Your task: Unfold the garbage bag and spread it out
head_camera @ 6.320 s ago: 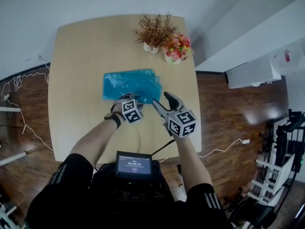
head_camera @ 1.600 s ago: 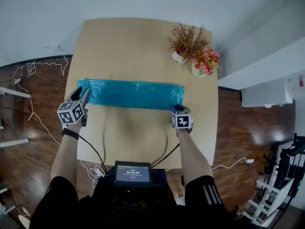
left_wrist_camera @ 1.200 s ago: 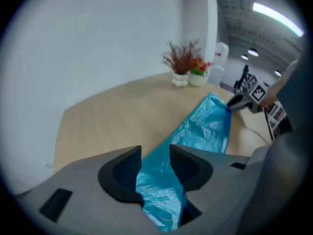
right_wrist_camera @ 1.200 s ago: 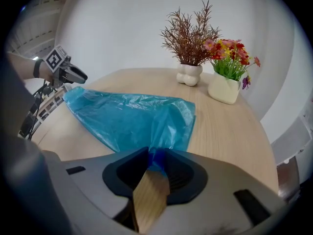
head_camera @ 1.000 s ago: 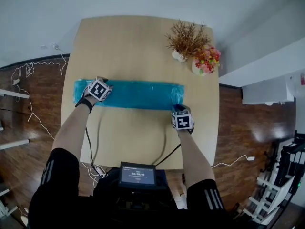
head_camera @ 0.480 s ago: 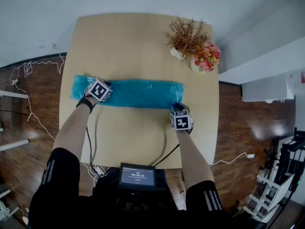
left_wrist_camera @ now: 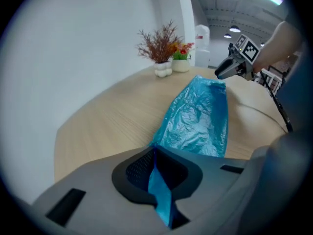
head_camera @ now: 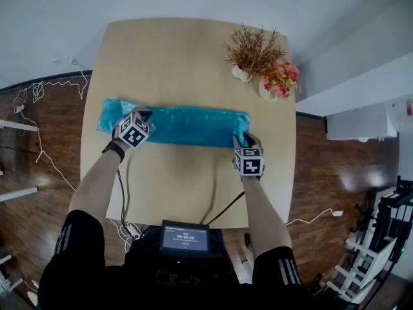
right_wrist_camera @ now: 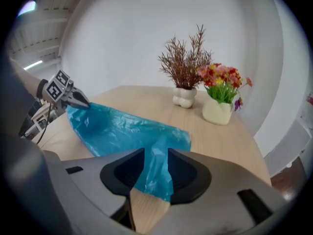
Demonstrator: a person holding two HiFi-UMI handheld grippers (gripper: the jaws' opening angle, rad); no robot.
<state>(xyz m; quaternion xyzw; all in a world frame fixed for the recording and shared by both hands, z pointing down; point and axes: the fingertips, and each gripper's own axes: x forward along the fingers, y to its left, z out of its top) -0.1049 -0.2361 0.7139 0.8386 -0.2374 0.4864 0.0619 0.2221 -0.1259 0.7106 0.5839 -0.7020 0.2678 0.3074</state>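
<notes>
One garbage bag [head_camera: 187, 124] on the table [head_camera: 187, 57]: blue, thin, crinkled, lying as a long band across the middle from the left edge toward the right. Two tongs are working it, one at each end.

The left tongs [head_camera: 144, 115] are pressed together on the film near the bag's left end, with a narrow blue fold pinched tight between the pads. The right tongs [head_camera: 246, 138] sit at the bag's right near corner. Their jaws have just been opening and now stand apart, a flap of blue film hanging loosely in the gap with bare table showing beneath it.

There are two marker cubes, one per gripper, each showing black-and-white squares and no words.

At the far right of the table stand two white vases just beside each other: one with dry brown branches [head_camera: 240, 75], one with bright flowers [head_camera: 268, 90]. One small screen [head_camera: 185, 239] sits at the person's chest; its writing is too small to read. The bag shows no print or brand.
</notes>
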